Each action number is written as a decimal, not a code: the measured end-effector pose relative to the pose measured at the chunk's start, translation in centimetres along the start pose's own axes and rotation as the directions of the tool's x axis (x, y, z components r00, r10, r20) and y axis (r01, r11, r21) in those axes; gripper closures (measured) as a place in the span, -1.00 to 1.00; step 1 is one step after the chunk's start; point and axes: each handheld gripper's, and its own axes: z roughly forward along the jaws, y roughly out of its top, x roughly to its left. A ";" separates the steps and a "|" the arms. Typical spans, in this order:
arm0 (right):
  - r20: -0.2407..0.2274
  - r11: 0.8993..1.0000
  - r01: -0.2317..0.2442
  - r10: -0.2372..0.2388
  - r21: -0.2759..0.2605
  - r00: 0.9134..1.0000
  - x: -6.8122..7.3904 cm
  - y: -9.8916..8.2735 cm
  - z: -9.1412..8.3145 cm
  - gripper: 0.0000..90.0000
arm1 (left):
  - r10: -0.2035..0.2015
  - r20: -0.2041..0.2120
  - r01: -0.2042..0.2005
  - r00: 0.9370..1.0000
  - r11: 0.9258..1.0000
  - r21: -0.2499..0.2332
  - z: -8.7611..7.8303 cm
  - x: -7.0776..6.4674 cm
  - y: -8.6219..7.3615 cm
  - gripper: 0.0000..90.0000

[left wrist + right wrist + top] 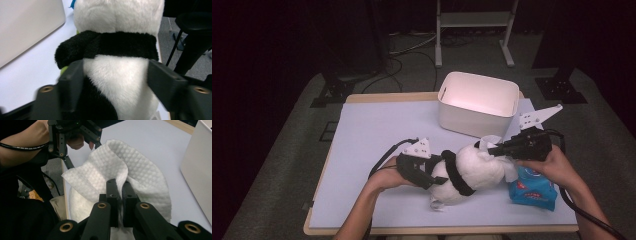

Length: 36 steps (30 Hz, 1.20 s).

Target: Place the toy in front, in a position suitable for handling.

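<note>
Wiping step in hand, by the look of it: the right gripper (119, 202) is clenched on a white wet wipe (117, 167), pinching a fold of it between its jaws, and holds it at the head end of the panda plush (467, 170), which lies on its side on the pale mat (377, 130) near the table's front edge. The left gripper (115, 82) straddles the plush's lower body just below the black band, jaws against the fur on both sides; whether it truly presses or only rests there I cannot tell. Next move likely calls for dragging the wipe across the fur while the left steadies the toy. The blue wipe pack (532, 190) sits just beside the plush under the right hand; the white bin (477, 102) stands behind, apart from both grippers.
</note>
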 end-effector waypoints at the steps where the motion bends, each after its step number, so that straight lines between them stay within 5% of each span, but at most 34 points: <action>1: 0.000 1.000 0.002 -0.002 0.002 1.000 0.0 0.0 0.1 0.91 | -0.017 0.005 0.016 1.000 1.000 0.011 0.2 0.1 0.0 -0.48; 5: -0.003 1.000 0.002 -0.002 0.003 1.000 -0.1 -0.1 0.2 0.91 | -0.056 0.011 0.056 0.998 0.998 0.025 0.7 0.4 -0.2 -0.66; 12: 0.007 1.000 -0.005 0.005 0.003 1.000 -0.2 -0.3 0.2 0.91 | -0.055 -0.003 0.055 0.998 0.998 0.037 1.4 0.1 -0.1 -0.81; 14: 0.004 1.000 -0.008 0.008 0.001 1.000 -0.2 -0.5 0.1 0.91 | -0.010 -0.016 0.011 1.000 0.999 0.037 1.5 -0.2 -0.2 -0.73; 22: 0.007 0.999 -0.024 0.025 -0.031 1.000 -0.4 -1.1 -0.5 0.91 | 0.029 -0.054 -0.029 0.998 1.000 -0.001 1.1 -0.6 0.2 -0.06; 31: 0.013 0.998 -0.018 0.019 -0.059 1.000 -0.3 -1.1 -0.9 0.91 | 0.090 -0.093 -0.087 0.992 0.996 0.030 -0.7 -0.4 1.5 0.04; 36: -0.006 0.998 -0.033 0.033 -0.061 0.999 -0.6 -1.4 -0.4 0.91 | 0.128 -0.086 -0.120 0.988 0.989 0.090 -1.0 -0.7 1.9 0.04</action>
